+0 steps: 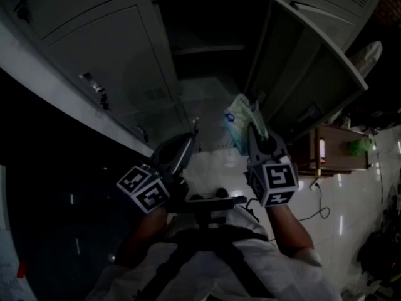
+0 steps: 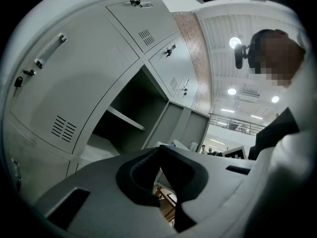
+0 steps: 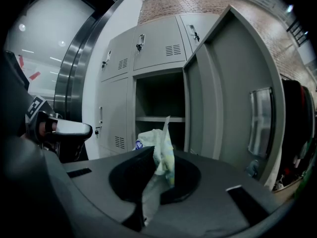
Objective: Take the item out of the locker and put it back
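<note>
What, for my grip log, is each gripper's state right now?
Left gripper: closed, nothing between its jaws.
Right gripper: closed on a crumpled plastic packet.

Wooden table (image 1: 341, 157), floor cable (image 1: 327, 212)

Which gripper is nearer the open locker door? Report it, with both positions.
Right. The right gripper, shut on the crumpled packet, sits just left of the open door; the left gripper is farther left, on the packet's other side.
</note>
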### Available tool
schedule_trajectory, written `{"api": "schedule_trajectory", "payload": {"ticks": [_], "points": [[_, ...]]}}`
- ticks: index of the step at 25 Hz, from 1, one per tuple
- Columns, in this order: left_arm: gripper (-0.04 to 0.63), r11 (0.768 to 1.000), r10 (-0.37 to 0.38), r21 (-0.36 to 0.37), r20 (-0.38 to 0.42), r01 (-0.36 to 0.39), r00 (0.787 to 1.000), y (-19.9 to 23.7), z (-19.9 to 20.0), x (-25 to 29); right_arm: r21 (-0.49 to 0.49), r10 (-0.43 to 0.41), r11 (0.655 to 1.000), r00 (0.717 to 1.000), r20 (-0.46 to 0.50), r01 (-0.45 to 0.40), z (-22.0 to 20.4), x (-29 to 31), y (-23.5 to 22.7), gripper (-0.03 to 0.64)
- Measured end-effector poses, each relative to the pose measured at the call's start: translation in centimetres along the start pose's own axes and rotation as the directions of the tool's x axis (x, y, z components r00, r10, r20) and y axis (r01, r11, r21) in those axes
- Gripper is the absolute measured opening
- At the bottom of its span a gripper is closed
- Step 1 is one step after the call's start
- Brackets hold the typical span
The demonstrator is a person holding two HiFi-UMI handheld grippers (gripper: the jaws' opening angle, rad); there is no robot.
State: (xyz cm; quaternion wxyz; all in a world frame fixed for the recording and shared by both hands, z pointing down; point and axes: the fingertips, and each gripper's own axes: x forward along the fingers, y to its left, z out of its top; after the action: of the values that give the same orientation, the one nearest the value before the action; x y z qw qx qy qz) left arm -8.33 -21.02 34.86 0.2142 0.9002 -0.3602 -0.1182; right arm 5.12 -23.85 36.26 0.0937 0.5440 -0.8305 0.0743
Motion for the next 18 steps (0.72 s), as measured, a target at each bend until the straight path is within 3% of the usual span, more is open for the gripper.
{"api": "schedule_trajectory", "payload": {"ticks": [12,18], "points": [[-0.005,0.998,-0.022,0.052,0.005,0.022,1.0,1.1,2.3,2.1,-0.092,0.021,0.996,1.0,0.009,-0.02,3.7,3.0,-1.7,-0.011],[-0.005,0.995,-0.041,0.087,0.006,0.041,0.999,1.0,3.7,4.1,-0.143,0.012,0.99,0.995,0.094,0.001,8.6,5.9,-2.7,-0.01]]}}
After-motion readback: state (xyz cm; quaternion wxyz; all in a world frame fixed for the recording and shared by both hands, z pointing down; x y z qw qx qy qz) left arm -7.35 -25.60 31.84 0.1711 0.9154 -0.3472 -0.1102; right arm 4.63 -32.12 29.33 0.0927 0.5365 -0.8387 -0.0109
